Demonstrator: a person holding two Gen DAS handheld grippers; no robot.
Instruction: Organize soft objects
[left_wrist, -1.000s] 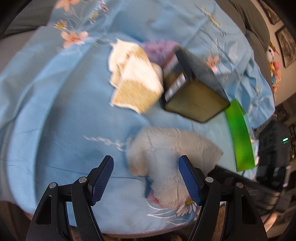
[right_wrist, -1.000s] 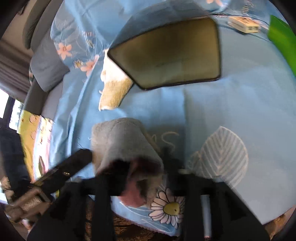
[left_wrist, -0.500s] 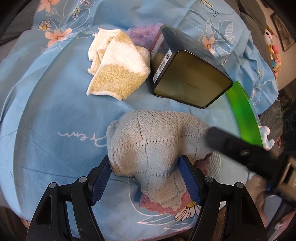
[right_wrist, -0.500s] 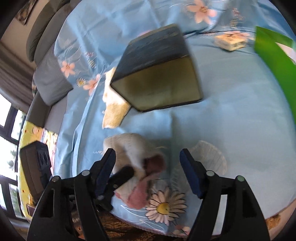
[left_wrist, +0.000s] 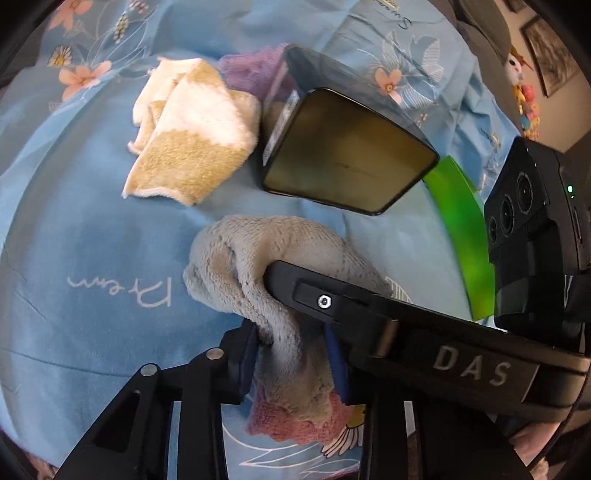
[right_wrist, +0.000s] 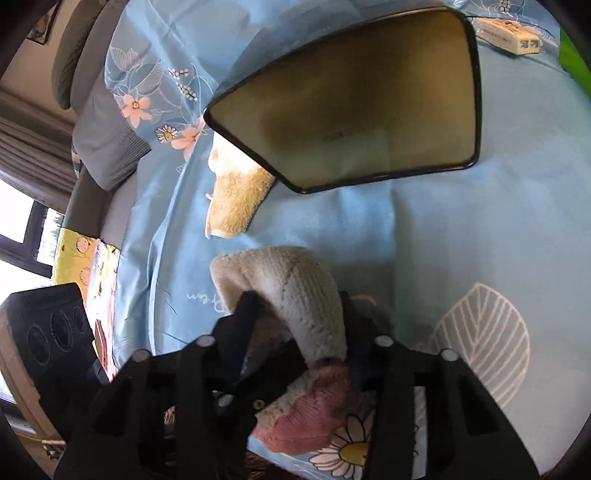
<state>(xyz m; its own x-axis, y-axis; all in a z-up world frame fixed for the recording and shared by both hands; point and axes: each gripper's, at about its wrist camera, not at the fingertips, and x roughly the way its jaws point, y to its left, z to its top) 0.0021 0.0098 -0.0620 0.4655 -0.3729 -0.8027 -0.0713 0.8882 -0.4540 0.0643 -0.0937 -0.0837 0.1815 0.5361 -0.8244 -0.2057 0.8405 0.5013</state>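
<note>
A fluffy grey sock with a pink toe (left_wrist: 273, 254) lies bunched on the blue floral sheet, also in the right wrist view (right_wrist: 295, 288). My left gripper (left_wrist: 295, 365) is shut on its lower part. My right gripper (right_wrist: 295, 325) is shut on its folded middle; one of its fingers (left_wrist: 332, 295) crosses the left wrist view. A dark open box (left_wrist: 347, 162) lies just beyond, its opening facing me (right_wrist: 362, 99). A white and tan sock (left_wrist: 192, 140) and a purple soft item (left_wrist: 247, 66) lie left of the box.
The blue sheet (left_wrist: 81, 229) covers the whole surface. A green flat item (left_wrist: 461, 236) lies right of the box. A small white packet (right_wrist: 506, 33) lies beyond the box. A grey cushion (right_wrist: 107, 136) and a window are at the left.
Both grippers have closed on the grey sock; half a second ago both were open around it. The right gripper moved in and now crosses the left wrist view.
</note>
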